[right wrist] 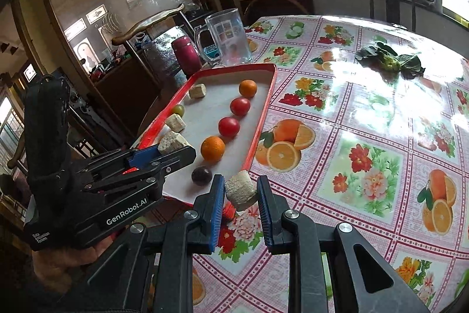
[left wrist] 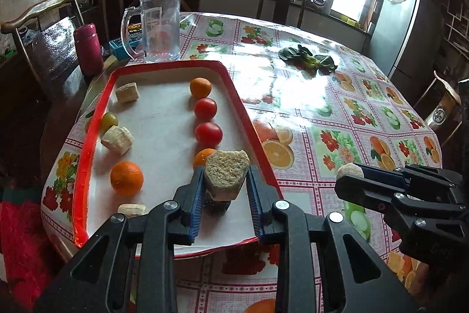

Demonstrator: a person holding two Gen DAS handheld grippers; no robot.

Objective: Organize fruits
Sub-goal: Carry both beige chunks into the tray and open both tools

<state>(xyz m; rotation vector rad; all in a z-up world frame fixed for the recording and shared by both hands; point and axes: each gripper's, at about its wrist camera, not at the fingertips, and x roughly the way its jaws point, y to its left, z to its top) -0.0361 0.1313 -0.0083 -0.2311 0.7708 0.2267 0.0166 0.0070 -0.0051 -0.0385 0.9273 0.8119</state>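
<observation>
A red-rimmed white tray [left wrist: 85, 154] holds oranges [left wrist: 126, 177], two red tomatoes [left wrist: 208, 133], a green fruit [left wrist: 109, 119], a dark plum [right wrist: 201, 175] and several pale fibrous chunks [left wrist: 117, 135]. My left gripper [left wrist: 225, 187] is shut on one pale chunk [left wrist: 226, 173] and holds it above the tray's near right part. My right gripper [right wrist: 241, 195] is shut on a smaller pale chunk [right wrist: 240, 189] just off the tray's near right corner, above the tablecloth. It also shows in the left wrist view [left wrist: 350, 176].
A clear glass mug [left wrist: 156, 28] and a magenta flask [left wrist: 88, 49] stand beyond the tray. Leafy greens [left wrist: 307, 57] lie mid-table on the fruit-patterned tablecloth [left wrist: 337, 122]. Chairs surround the table.
</observation>
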